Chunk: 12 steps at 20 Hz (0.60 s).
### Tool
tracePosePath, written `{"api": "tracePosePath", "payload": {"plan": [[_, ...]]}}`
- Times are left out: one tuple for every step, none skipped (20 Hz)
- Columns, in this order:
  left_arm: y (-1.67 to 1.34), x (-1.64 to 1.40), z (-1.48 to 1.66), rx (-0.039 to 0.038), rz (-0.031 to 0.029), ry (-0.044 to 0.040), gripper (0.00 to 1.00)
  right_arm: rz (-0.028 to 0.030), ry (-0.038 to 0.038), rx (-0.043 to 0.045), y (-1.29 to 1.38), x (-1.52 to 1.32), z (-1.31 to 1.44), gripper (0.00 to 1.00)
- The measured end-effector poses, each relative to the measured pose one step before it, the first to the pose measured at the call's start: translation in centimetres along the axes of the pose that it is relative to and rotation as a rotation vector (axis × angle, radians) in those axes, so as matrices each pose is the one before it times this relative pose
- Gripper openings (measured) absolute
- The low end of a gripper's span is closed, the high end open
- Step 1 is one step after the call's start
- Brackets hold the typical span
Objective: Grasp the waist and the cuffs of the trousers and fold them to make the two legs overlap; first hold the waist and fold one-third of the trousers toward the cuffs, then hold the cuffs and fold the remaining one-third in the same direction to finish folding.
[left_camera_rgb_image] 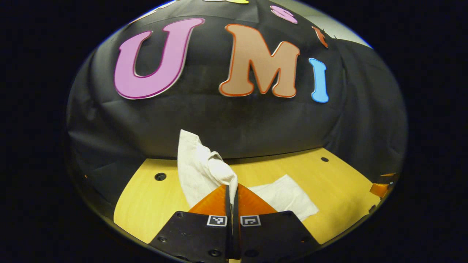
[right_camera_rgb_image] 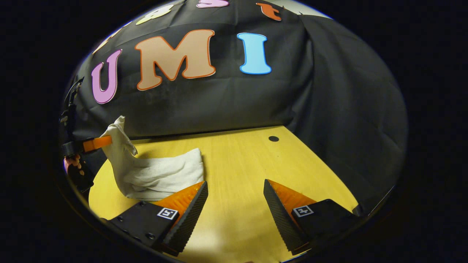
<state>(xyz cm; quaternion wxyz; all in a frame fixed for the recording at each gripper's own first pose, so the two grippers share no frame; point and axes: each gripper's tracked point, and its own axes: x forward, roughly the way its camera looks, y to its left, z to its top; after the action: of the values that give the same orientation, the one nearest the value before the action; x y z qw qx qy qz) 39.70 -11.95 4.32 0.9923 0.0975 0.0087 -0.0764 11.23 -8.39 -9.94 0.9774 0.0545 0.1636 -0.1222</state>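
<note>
The white trousers [left_camera_rgb_image: 204, 171] lie on the yellow wooden table [left_camera_rgb_image: 329, 182], one end pulled up off it. My left gripper [left_camera_rgb_image: 232, 188] is shut on that raised end, and the cloth bunches above its fingertips. In the right gripper view the trousers [right_camera_rgb_image: 161, 175] rest at the left of the table [right_camera_rgb_image: 248, 164], their lifted end held by the left gripper [right_camera_rgb_image: 95, 143], with a hand behind it at the far left. My right gripper [right_camera_rgb_image: 236, 188] stands open over bare table to the right of the trousers, nothing between its fingers.
The black cloth wall closes off the back and right side of the table. Small round holes [right_camera_rgb_image: 273, 138] [left_camera_rgb_image: 160, 176] sit in the tabletop. The table's right edge [right_camera_rgb_image: 351, 197] lies close to the right gripper.
</note>
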Motion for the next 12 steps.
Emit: {"api": "tracePosePath", "payload": {"plan": [[-1.424,0.369,0.111,-0.00049,-0.01054,-0.00042,0.00,-0.00743,-0.00428,-0.00182,-1.233,0.018,0.208,0.96],[-1.554,0.470,0.120,-0.00147,-0.00994,0.00203,0.00,-0.00792,-0.00571,0.00006,-1.212,-0.009,0.276,0.96],[-1.560,0.461,0.047,-0.00251,-0.00982,-0.00089,0.00,-0.00612,-0.00218,0.00346,-1.172,-0.068,0.166,0.96],[-1.438,0.358,-0.328,-0.00419,-0.01269,0.00636,0.00,-0.00655,-0.00056,0.00591,-1.026,0.118,0.112,0.96],[-1.485,0.594,-0.394,-0.00432,-0.01176,0.00850,0.00,-0.00603,-0.00102,0.00584,-0.966,0.178,0.068,0.96],[-1.013,0.366,-0.944,-0.00049,-0.00552,0.01263,0.00,-0.00636,0.00182,0.00420,-0.800,-0.036,0.021,0.96],[-0.933,0.449,-1.050,0.00411,-0.00026,0.01662,0.00,-0.00436,0.00155,0.00347,-0.714,-0.001,-0.227,0.96],[-0.696,0.463,-1.210,0.00466,0.00196,0.01891,0.00,-0.00188,0.00131,0.00223,-0.516,-0.041,-0.076,0.95],[-0.380,0.338,-1.019,0.00390,-0.00021,0.01947,0.00,0.00063,0.00142,-0.00006,-0.452,-0.038,-0.034,0.95],[-0.717,0.352,-1.335,0.00608,-0.00616,0.02276,0.01,0.00215,-0.00057,-0.00185,-0.326,-0.047,-0.032,0.98],[-0.763,0.148,-0.951,0.00567,-0.00961,0.01712,0.04,0.00362,-0.00021,-0.00385,-0.234,0.107,0.108,0.98],[-0.346,0.222,-0.754,0.00437,-0.01146,0.01541,0.09,0.00478,0.00022,-0.00458,-0.032,0.000,0.056,0.98]]}}
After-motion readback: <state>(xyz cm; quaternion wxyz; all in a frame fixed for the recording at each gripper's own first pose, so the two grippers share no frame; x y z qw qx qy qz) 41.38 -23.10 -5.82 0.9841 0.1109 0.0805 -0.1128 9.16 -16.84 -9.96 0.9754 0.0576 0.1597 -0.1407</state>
